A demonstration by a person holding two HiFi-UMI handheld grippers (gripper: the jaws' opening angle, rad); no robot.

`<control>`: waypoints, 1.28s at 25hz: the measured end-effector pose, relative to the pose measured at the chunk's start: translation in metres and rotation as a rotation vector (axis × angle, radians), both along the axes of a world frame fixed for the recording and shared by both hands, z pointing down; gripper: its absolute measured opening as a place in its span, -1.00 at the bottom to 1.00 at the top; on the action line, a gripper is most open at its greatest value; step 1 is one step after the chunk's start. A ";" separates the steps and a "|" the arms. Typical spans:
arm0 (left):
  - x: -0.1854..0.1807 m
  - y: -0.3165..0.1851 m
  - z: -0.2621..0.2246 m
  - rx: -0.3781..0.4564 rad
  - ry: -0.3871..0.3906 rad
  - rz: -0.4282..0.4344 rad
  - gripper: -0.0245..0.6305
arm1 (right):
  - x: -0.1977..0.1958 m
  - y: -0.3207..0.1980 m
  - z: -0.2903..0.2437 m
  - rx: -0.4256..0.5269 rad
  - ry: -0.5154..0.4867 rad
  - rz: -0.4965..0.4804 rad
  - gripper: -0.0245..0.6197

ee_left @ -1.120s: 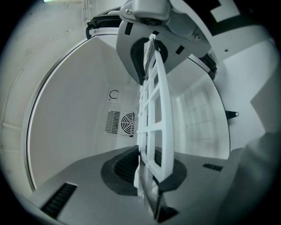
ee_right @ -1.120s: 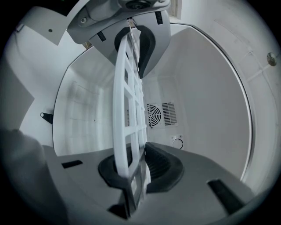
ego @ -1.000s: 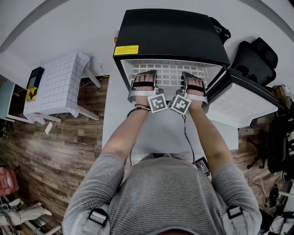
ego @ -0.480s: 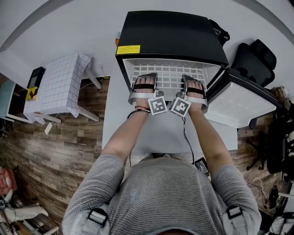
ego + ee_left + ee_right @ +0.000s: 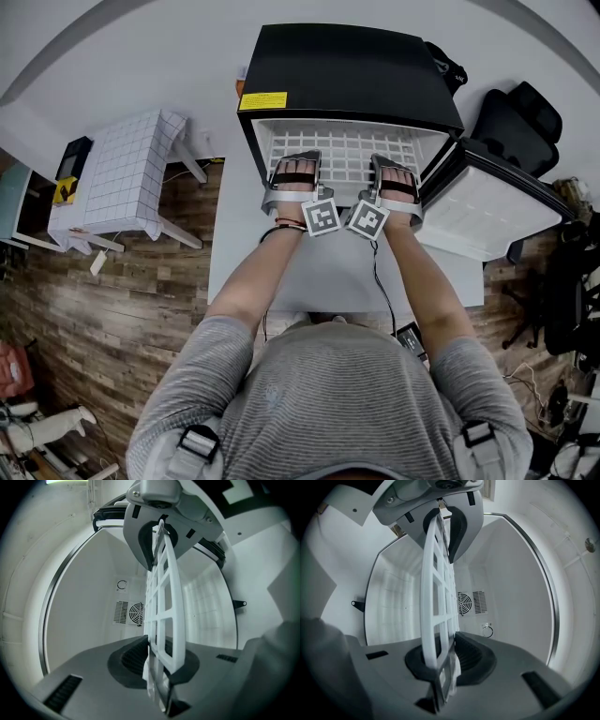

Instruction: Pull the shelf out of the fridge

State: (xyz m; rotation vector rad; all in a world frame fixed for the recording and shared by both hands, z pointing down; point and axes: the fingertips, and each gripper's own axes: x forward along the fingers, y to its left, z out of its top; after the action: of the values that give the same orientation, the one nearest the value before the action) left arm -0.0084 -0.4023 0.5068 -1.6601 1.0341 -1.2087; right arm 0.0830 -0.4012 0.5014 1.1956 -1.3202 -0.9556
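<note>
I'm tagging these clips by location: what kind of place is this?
Probably an office or lab workroom, not a home kitchen: the compact black fridge with its white grid shelf stands on a plain white table, and a black office chair sits beside it.

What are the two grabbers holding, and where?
Both the left gripper and the right gripper clamp the white grid shelf by its front edge.
</note>
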 end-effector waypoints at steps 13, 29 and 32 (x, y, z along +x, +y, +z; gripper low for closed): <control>-0.003 0.006 -0.003 0.015 -0.025 -0.006 -0.78 | 0.003 0.006 -0.001 0.016 0.021 0.019 -0.80; -0.004 0.026 0.002 -0.001 -0.022 -0.004 -0.78 | 0.005 0.027 0.008 -0.021 0.007 0.027 -0.80; -0.004 0.029 0.004 -0.013 -0.022 -0.001 -0.78 | 0.005 0.030 0.008 -0.022 0.007 0.028 -0.79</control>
State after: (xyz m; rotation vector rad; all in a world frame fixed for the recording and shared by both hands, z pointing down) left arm -0.0120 -0.3732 0.5105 -1.6527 1.0156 -1.2343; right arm 0.0884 -0.3716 0.5099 1.1898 -1.3023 -0.9219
